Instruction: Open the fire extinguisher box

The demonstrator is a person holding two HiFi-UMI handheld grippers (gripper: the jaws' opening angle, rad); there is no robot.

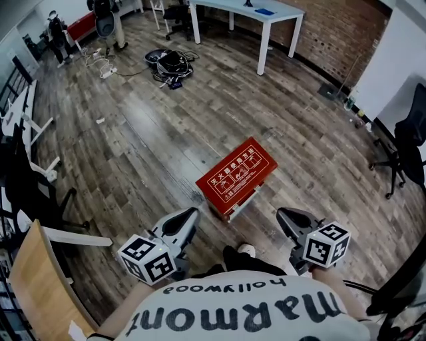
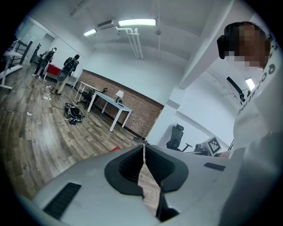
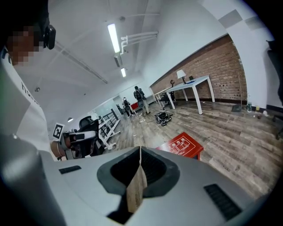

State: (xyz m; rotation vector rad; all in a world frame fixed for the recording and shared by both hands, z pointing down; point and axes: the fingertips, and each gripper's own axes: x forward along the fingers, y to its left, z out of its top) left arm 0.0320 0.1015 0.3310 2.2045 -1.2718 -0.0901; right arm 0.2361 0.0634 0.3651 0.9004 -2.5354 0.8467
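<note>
Now: red box point(image 1: 236, 176), lid shut, white Chinese print I can't read, lies on plank floor point(image 1: 126, 126) ahead, between left gripper point(image 1: 192, 214) and right gripper point(image 1: 282, 214); both jaws together, empty. Brick wall point(image 1: 333, 36) beyond.

On the floor point(image 1: 133, 133), the fire extinguisher box point(image 1: 236, 176) lies just ahead of and between the left tongs point(image 1: 192, 214) and the right tongs point(image 1: 282, 214), with a cable heap point(image 1: 172, 63) and a desk point(image 1: 266, 10) well behind it and 1 chair point(image 1: 406, 143) far to its right.
</note>
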